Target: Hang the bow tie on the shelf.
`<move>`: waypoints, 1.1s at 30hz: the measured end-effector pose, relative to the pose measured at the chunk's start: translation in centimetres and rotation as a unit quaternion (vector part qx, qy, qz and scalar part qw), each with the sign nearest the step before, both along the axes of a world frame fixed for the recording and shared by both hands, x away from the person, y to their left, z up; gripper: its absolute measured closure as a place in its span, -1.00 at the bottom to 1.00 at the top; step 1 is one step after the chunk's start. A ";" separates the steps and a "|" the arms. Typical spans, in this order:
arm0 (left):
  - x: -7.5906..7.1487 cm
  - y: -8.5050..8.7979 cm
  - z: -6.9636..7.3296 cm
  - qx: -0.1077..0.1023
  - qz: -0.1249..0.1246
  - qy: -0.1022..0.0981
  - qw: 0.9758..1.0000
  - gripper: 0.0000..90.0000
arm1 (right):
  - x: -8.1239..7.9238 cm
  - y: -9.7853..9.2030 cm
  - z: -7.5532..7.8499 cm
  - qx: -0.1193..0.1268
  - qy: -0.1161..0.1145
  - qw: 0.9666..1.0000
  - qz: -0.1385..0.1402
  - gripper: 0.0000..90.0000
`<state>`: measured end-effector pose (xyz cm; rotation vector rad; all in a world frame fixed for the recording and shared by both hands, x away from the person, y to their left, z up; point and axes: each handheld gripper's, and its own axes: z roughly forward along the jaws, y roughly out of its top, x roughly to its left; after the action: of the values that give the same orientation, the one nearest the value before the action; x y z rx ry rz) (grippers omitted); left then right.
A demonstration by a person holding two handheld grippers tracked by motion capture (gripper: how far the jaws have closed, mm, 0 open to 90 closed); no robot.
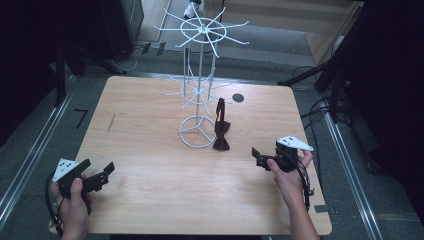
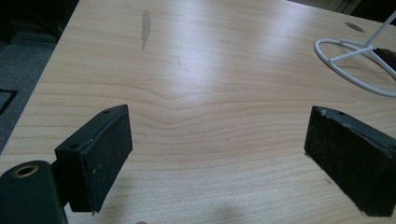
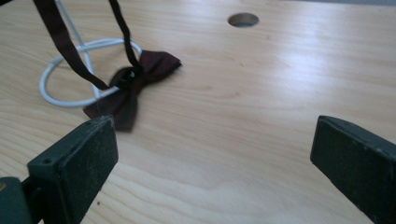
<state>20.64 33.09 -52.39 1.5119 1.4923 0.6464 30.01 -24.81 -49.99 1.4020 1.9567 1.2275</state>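
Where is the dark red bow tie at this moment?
In the high view the bow tie is near the table's middle, its bow on the wood against the right side of the white wire rack's base ring, its strap hanging from a rack arm, left of the right gripper.

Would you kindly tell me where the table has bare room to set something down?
The table is bare along its left half and across the front between the left gripper and right gripper. It is crowded mid-back, where the white wire rack and bow tie sit.

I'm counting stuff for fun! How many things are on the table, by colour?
White: 1, the wire rack
Dark red: 1, the bow tie, its strap hung on the rack
Total: 2, on the wooden table
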 end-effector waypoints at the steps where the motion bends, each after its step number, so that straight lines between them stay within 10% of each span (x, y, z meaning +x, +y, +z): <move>1: 0.0 0.0 0.0 0.000 0.000 0.000 1.000 -0.81 | -0.2 -0.4 -0.2 0.001 0.003 1.000 -0.004 -1.00; 33: 0.0 -0.3 0.0 0.012 -0.002 -0.002 1.000 -0.81 | -6.4 -10.6 -4.1 0.008 0.025 0.997 -0.076 -1.00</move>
<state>20.63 32.83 -52.36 1.5312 1.4834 0.6662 23.66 -35.36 -54.12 1.5733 1.8388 1.1516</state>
